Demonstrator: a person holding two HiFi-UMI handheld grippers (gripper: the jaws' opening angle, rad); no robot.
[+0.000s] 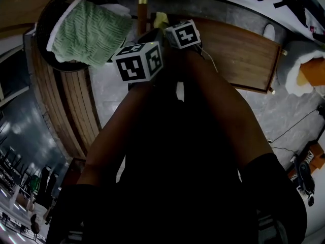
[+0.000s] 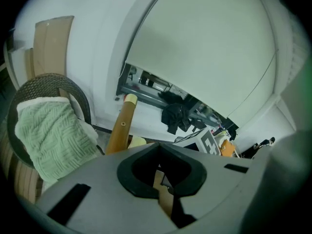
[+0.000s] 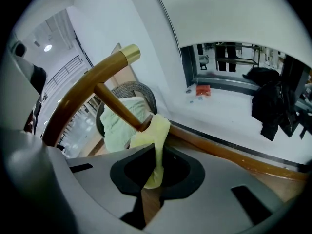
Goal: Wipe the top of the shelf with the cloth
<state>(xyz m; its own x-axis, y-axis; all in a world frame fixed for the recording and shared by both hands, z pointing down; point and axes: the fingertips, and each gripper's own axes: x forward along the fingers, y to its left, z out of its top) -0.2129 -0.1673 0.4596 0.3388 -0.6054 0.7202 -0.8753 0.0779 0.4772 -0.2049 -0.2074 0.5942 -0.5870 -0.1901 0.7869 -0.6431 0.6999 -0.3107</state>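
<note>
Cloth [image 3: 157, 135] is pinched in my right gripper [image 3: 148, 189], over the wooden shelf [image 1: 244, 60]; my left gripper [image 2: 162, 195] is clenched on nothing. I judge the wiping is hardly started, with nearly the whole top left.

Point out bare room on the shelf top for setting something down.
The wooden shelf top is bare from the right gripper to its right edge. Crowded at its left end: yellow cloth, wooden post, basket.
</note>
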